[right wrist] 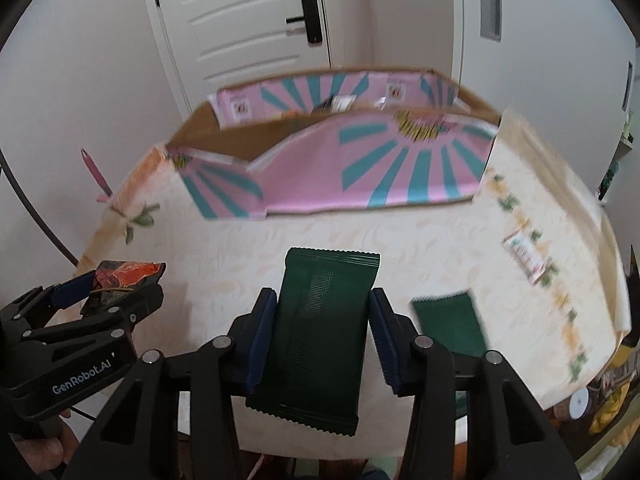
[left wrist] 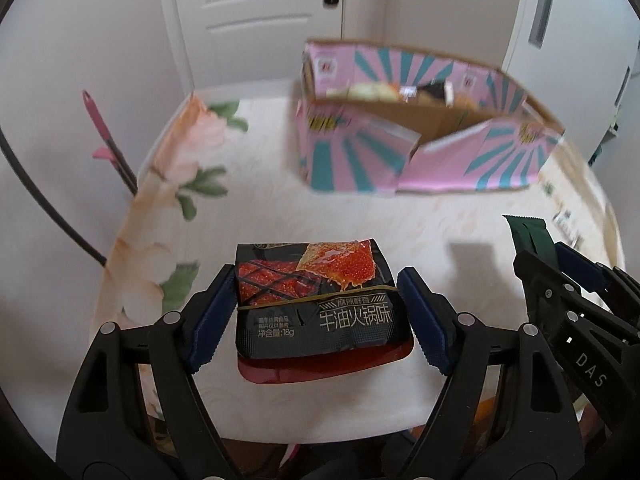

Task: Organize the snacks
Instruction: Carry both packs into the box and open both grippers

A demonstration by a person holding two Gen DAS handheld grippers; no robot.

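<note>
Gripping a black snack packet [left wrist: 316,300] w/ red-orange food print, left claw [left wrist: 316,312] has both blue pads pressed on the packet's sides; packet held above the near part of the surface [left wrist: 280,208], its shadow on the cloth just below. Right claw [right wrist: 322,336] clamped on a dark green packet [right wrist: 316,336], long axis pointing far, serrated ends showing near and far, also lifted off the surface. Second dark green packet [right wrist: 450,328] lies flat on the surface just right of the right claw. Small pale packet [right wrist: 526,256] further right, near the floral cloth border; print too blurred to read. Pink-and-teal cardboard box [left wrist: 420,120] sits at far side of surface, top open, mixed snacks inside at its far end. White door [right wrist: 248,20] behind box.
</note>
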